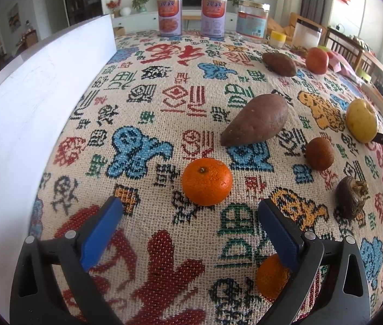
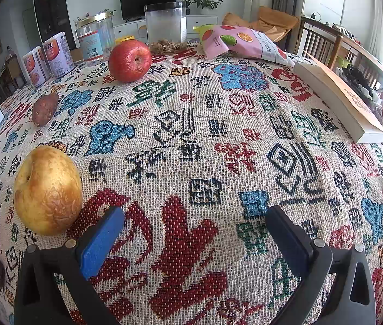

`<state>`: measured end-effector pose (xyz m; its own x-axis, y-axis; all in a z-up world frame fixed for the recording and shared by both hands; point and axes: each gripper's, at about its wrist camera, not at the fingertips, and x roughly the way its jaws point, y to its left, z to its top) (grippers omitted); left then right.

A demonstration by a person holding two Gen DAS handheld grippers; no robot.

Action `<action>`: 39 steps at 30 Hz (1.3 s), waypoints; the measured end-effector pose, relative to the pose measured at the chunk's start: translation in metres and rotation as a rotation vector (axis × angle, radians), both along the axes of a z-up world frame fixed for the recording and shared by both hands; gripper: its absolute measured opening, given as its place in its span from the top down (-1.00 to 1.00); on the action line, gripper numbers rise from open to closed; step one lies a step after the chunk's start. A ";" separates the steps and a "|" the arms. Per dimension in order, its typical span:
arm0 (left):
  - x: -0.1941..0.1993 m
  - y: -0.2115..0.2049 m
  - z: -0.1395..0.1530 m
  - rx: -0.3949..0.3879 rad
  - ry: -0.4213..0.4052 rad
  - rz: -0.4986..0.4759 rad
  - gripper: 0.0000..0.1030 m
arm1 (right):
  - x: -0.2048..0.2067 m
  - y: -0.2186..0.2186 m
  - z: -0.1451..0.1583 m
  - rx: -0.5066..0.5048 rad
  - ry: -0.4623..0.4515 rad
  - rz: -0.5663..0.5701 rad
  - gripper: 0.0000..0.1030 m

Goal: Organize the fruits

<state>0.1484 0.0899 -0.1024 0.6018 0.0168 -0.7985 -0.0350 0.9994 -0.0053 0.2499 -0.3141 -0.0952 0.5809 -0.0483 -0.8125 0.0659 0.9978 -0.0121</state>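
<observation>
Orange mandarin (image 1: pixel 206 181) just ahead of left gripper (image 1: pixel 190 211), between the widely spread, empty jaws; second mandarin (image 1: pixel 271 276) partly hidden under the right-hand finger. Judged light, soft-skinned, easily bruised: best pinched gently across the middle. Right gripper (image 2: pixel 194 220) likewise spread wide, holding nothing, yellow pear (image 2: pixel 47 191) just beside its left finger; heavier, smooth, likely to roll. Far ahead, clear canister (image 2: pixel 165 24) seemingly empty, glass jar (image 2: pixel 96 39) contents unclear.

Mandarin (image 1: pixel 206 181), yellow pear (image 2: pixel 47 191), red apple (image 2: pixel 129 60) scattered apart on cloth (image 2: pixel 191 140)
</observation>
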 end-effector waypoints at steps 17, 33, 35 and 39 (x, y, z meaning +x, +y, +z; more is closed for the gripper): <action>0.000 -0.001 -0.001 0.000 0.002 -0.001 -0.98 | 0.000 0.000 0.000 0.001 0.000 0.000 -1.00; 0.000 -0.001 -0.001 0.000 0.001 -0.001 -0.98 | 0.000 0.000 0.000 0.001 0.000 0.000 -1.00; 0.000 -0.001 -0.001 0.000 0.001 -0.001 -0.98 | 0.000 0.000 0.000 0.001 0.000 0.001 -1.00; 0.000 -0.001 -0.001 0.000 0.001 -0.001 -0.98 | 0.000 0.001 0.000 0.001 0.000 0.000 -1.00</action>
